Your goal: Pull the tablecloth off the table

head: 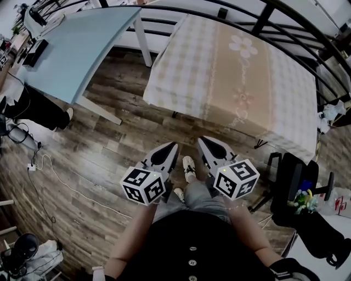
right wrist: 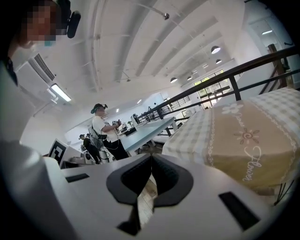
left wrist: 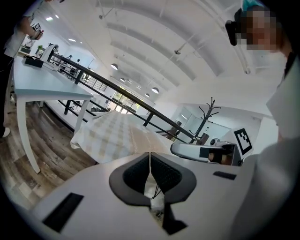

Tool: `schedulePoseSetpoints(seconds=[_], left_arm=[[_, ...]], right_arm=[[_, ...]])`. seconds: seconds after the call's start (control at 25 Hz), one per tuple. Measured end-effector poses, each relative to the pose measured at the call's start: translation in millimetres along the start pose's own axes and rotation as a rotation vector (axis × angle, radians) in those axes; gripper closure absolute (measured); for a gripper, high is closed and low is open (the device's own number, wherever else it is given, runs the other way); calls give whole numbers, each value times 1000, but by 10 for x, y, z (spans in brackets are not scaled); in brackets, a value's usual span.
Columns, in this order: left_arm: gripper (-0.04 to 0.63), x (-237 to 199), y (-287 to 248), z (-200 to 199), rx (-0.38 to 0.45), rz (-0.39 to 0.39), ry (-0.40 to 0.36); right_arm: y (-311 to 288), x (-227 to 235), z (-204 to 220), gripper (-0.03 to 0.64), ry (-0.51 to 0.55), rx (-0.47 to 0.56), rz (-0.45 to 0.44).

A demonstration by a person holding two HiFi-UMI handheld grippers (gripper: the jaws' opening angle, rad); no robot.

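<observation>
The left hand-held gripper (head: 171, 146) had its jaws together, the ribbed dark pads meeting along one thin seam in the left gripper view (left wrist: 150, 155), with nothing between them. The right hand-held gripper (head: 202, 141) was likewise closed and empty, its pads touching at the tips in the right gripper view (right wrist: 151, 157). Neither touched anything. Both were white, wedge-shaped shells that narrowed to a point, each with a cube of black-and-white square markers at its rear.

The tablecloth (head: 236, 77) lay spread over its counter, well apart from both hand-held grippers and straight ahead of their tips. Its near hem hung down toward them, with bare plank floor (head: 109, 142) between the hem and the jaws. The right hand-held gripper pointed at the near edge of the tablecloth, and the left one at the near left corner. From the left gripper view the tablecloth (left wrist: 112, 133) showed past the jaws, and from the right gripper view it (right wrist: 243, 136) filled the right side.

The cloth was soft and draped, with pale checked panels at both sides and a plain tan band down the middle that carried white flower shapes and script lettering. Of the counter (head: 260, 144) beneath it, only thin dark legs showed below the hem. Left of the tablecloth stood a pale blue counter (head: 77, 49) with white legs, and a black metal railing (head: 219, 11) ran beyond the tablecloth's far edge. The floor was grey-brown wood grain.
</observation>
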State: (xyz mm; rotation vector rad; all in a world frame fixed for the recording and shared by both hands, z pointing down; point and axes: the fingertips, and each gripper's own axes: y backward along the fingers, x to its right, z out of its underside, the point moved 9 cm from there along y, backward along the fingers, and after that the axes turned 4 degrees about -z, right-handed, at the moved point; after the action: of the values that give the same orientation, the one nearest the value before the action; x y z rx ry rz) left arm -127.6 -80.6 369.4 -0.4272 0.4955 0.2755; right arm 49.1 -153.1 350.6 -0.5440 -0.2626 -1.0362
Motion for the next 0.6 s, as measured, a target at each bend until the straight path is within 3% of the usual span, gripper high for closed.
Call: schedulePoseSetpoints(seconds=[0.6], left_arm=[[575, -239, -950, -490, -61, -12, 13]], right_arm=[[-494, 829, -470, 591, -38, -49, -27]])
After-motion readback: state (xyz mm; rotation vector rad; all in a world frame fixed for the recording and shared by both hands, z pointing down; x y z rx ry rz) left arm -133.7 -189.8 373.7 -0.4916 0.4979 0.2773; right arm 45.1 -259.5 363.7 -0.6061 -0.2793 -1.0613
